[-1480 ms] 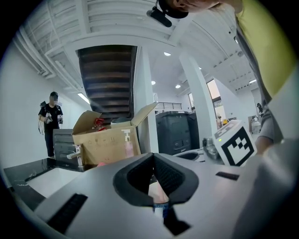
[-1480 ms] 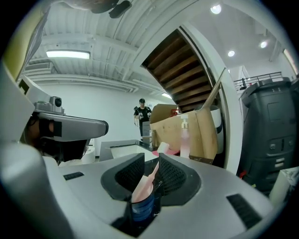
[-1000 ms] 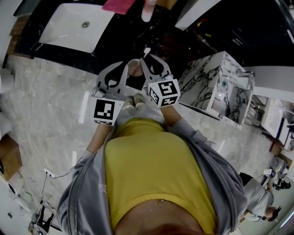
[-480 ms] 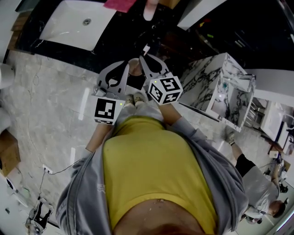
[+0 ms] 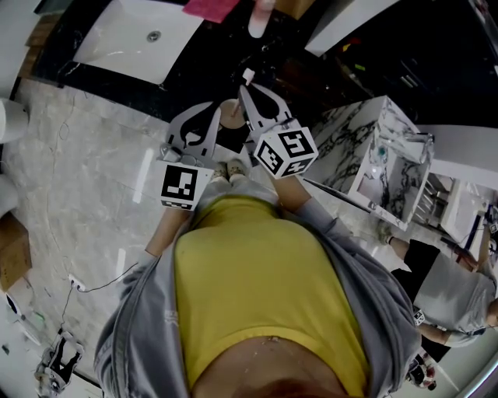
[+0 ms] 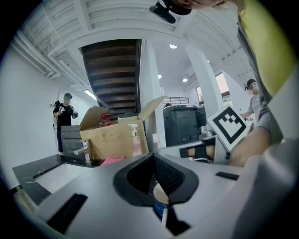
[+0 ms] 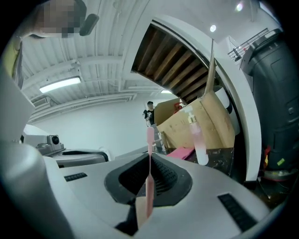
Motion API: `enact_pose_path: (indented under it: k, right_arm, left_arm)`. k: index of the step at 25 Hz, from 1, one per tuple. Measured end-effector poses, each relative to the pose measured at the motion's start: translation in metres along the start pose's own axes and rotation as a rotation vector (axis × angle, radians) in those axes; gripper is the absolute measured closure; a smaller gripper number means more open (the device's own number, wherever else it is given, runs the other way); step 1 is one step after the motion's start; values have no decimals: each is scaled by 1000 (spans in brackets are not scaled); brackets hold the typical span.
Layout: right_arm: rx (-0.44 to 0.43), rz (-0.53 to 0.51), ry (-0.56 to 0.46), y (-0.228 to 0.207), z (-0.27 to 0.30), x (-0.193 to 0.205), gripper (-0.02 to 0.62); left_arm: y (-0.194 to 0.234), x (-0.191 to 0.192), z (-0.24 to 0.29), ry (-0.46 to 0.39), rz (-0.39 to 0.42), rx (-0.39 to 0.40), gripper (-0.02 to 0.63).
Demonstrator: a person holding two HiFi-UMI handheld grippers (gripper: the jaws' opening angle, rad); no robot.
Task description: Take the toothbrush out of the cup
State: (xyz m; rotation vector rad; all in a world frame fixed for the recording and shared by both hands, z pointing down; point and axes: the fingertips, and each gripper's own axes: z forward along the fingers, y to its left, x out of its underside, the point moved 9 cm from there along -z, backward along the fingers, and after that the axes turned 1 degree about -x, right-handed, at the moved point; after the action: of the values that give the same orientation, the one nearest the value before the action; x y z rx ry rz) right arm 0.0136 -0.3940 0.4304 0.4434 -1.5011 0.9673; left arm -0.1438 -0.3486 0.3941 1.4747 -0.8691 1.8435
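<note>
In the head view my left gripper [image 5: 220,116] is shut on a small cup [image 5: 231,113] with a tan top. The left gripper view shows the cup [image 6: 160,201], blue-sided, pinched between the jaws of that gripper [image 6: 162,207]. Just to its right, my right gripper [image 5: 248,87] is shut on a pink toothbrush [image 5: 249,76] whose pale tip sticks out beyond the jaws, beside and apart from the cup. The right gripper view has the toothbrush [image 7: 149,179] upright in the right gripper [image 7: 145,205], and no cup is in that view.
A white sink [image 5: 128,39] is set in a black counter [image 5: 194,66] ahead, with a pink cloth [image 5: 208,8] and a pink bottle [image 5: 261,17] on it. A marble-patterned cabinet [image 5: 373,148] stands at the right. A cardboard box [image 6: 117,135] sits behind the sink. Another person [image 5: 459,291] stands at the lower right.
The right gripper has lifted the toothbrush up and slightly right, away from the cup. More of the cup's top now shows between the left jaws, which have hardly moved.
</note>
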Motion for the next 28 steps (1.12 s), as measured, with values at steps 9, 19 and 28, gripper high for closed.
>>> enact_pose_path:
  k: [9, 19, 28]
  right_arm:
    - [-11, -146, -78, 17, -5, -45, 574]
    - [25, -247, -162, 29, -21, -85, 574]
    - [56, -336, -219, 43, -30, -110, 573]
  left_arm:
    - [3, -8, 1, -24, 6, -23, 604]
    - [9, -26, 2, -65, 20, -64, 604]
    - [19, -48, -10, -87, 5, -127, 604]
